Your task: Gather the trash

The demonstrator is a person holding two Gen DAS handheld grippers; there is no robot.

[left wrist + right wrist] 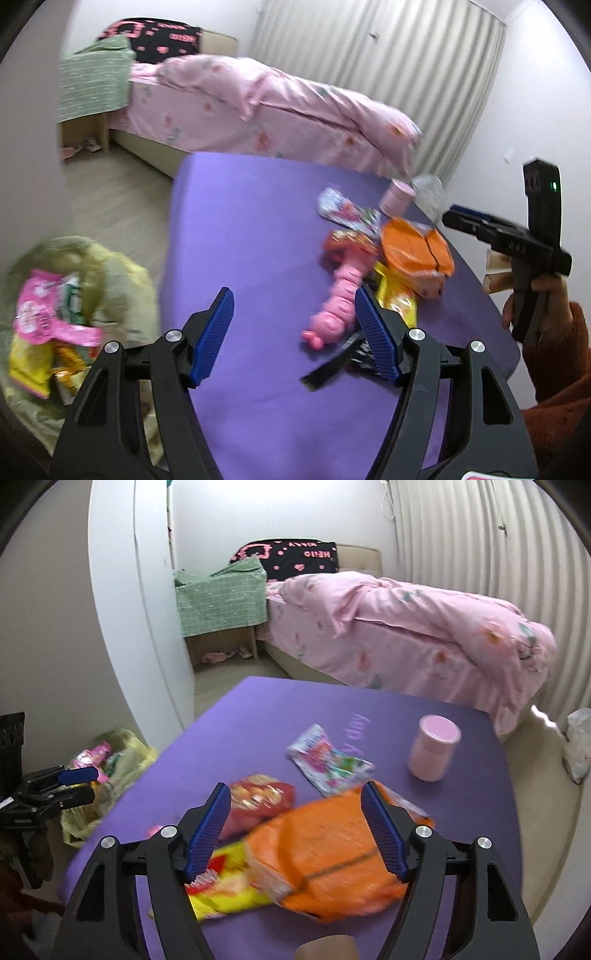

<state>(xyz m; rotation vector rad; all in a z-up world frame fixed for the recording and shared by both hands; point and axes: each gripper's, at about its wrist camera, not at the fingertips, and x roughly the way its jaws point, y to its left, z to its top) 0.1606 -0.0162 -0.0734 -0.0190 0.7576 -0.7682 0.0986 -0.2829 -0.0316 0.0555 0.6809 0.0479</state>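
A: Left gripper [293, 325]: jaws apart, nothing between the pads, hanging over the purple desk [236, 229]. Trash bag [122, 280] on the floor beside the desk's left edge, wrappers already inside.

B: Right gripper [295, 823]: jaws spread wide, nothing clamped; the orange packet [332, 856] lies on the desk below and between the fingers. Contact: cannot tell.

A: Rest of the trash?

B: Yellow wrapper [225, 890] tucked beside the orange one, red snack bag [262, 797] just behind, white printed wrapper [328, 760] farther back. Pink toy [340, 302] and pink cup [434, 747] also on the desk.
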